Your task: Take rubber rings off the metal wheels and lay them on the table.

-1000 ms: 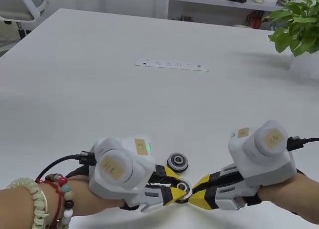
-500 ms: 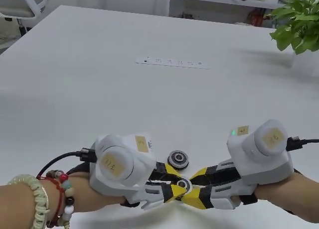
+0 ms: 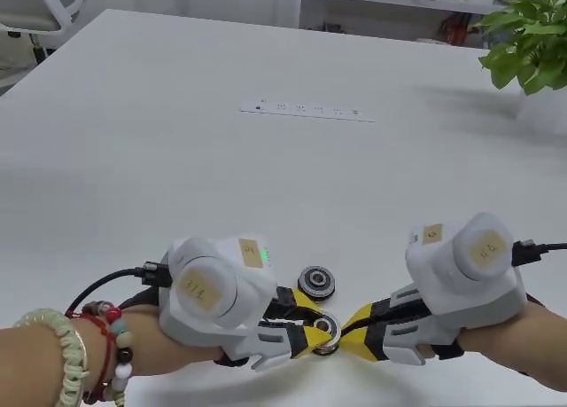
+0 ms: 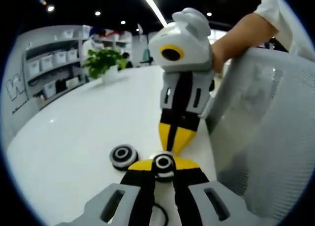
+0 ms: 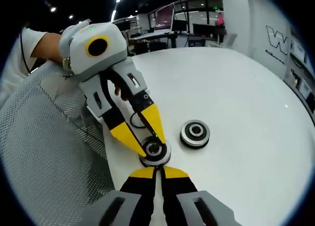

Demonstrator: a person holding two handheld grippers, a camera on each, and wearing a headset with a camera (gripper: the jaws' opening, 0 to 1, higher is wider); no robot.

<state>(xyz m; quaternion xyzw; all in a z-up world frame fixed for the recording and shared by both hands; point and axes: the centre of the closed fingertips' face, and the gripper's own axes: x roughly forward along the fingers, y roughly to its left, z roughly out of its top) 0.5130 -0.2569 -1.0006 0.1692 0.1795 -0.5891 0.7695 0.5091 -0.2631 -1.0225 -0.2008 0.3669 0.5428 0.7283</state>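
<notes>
- At 6 o'clock of the head view, left gripper [image 4: 164, 166]: jaws clamped on a metal wheel [image 3: 324, 326].
- Right gripper [image 5: 158, 171]: jaws closed together, tips touching that wheel's rim from its 3 o'clock.
- Second wheel [image 3: 316, 283]: flat on the table [image 3: 266, 185], just beside the held one, at its 12 o'clock.

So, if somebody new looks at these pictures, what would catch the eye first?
First, the two yellow-tipped grippers, set tip to tip low in the head view. The left gripper clamps a small metal wheel, and the right gripper has its closed tips at that wheel's rim. A second wheel lies flat on the white table just beyond them.
</notes>
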